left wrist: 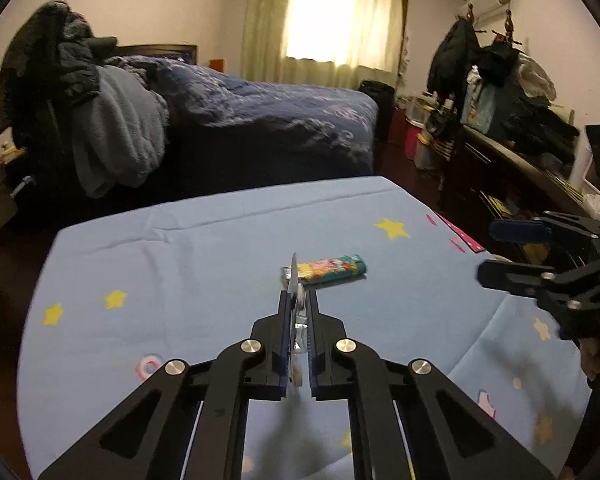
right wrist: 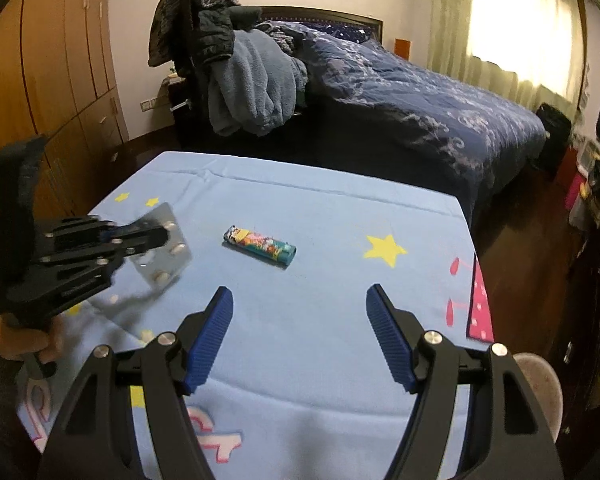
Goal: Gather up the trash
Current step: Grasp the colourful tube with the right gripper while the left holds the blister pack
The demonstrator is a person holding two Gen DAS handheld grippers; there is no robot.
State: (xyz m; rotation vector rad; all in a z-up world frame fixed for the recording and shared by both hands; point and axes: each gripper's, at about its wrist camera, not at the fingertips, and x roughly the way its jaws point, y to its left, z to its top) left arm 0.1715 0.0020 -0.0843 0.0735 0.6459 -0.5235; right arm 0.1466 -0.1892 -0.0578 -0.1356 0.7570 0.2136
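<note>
left gripper (left wrist: 299,300) clamped on pill blister pack (right wrist: 162,242), just short of lighter (right wrist: 260,246) | right gripper (right wrist: 300,332) wide, lighter ahead of jaws on blue cloth (right wrist: 340,208)

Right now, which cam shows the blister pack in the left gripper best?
Right wrist view. It shows the blister pack almost face-on, with its foil and pill bumps, clamped by the left gripper above the blue cloth. The left wrist view shows it only edge-on, a thin sliver between the fingers.
</note>
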